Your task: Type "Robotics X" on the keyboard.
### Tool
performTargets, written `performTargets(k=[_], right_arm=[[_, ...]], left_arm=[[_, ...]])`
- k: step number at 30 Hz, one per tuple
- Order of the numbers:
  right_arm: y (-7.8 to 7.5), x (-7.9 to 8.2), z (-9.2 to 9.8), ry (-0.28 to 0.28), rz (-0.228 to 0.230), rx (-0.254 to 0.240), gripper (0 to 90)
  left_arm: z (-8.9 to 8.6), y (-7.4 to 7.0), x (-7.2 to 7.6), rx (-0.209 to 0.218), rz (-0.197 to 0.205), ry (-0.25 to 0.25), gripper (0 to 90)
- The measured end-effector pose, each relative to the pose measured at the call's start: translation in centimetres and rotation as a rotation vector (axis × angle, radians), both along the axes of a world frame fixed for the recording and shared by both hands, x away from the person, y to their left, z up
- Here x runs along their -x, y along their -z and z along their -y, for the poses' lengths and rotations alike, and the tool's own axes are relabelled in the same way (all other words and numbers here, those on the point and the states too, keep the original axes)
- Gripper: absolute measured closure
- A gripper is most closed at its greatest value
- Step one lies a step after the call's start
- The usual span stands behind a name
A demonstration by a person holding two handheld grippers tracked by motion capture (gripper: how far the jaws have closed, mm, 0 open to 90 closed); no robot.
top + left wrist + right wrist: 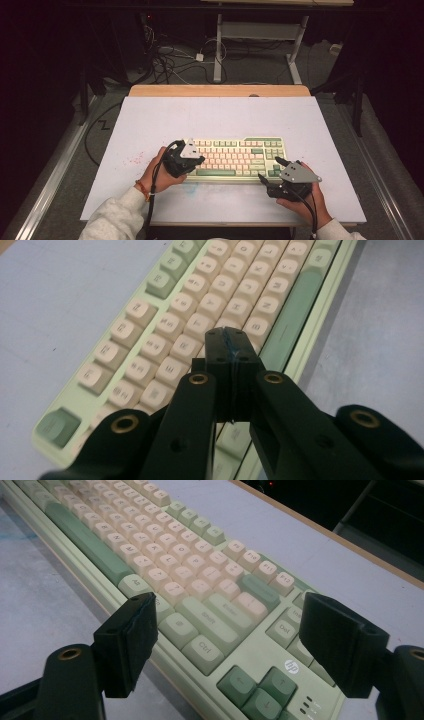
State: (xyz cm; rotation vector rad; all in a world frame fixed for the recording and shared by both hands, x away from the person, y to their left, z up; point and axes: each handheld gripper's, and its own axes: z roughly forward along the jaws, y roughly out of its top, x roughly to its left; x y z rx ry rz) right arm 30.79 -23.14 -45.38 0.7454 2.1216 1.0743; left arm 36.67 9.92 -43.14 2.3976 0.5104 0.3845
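A pale table (150,120) holds a keyboard (235,150); left tongs (226,335) together, right tongs (225,645) apart.

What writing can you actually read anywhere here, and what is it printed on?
"hp": round logo on the keyboard above its arrow keys.
"Ctrl", "Shift", "Del", "Alt": green keys at the keyboard's right end, in the right gripper view.
"E", "R", "T", "B": cream letter keys, in the left gripper view.
Other key legends are too blurred to read.
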Motion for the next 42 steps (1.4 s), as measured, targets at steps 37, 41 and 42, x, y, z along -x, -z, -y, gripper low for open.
performTargets(k=[37, 41, 42], right_arm=[[0.2, -0.1, 0.0, -0.004, -0.011, 0.016, 25.6], [0.2, -0.2, 0.1, 0.000, -0.013, 0.013, 25.6], [0.1, -0.2, 0.1, 0.000, -0.013, 0.014, 25.7]], left_arm=[[3.0, 0.4, -0.7, -0.003, 0.071, 0.023, 75.8], [2.0, -0.3, 0.0, 0.037, 0.139, 0.004, 60.0], [1.7, -0.4, 0.2, 0.056, 0.153, -0.004, 52.8]])
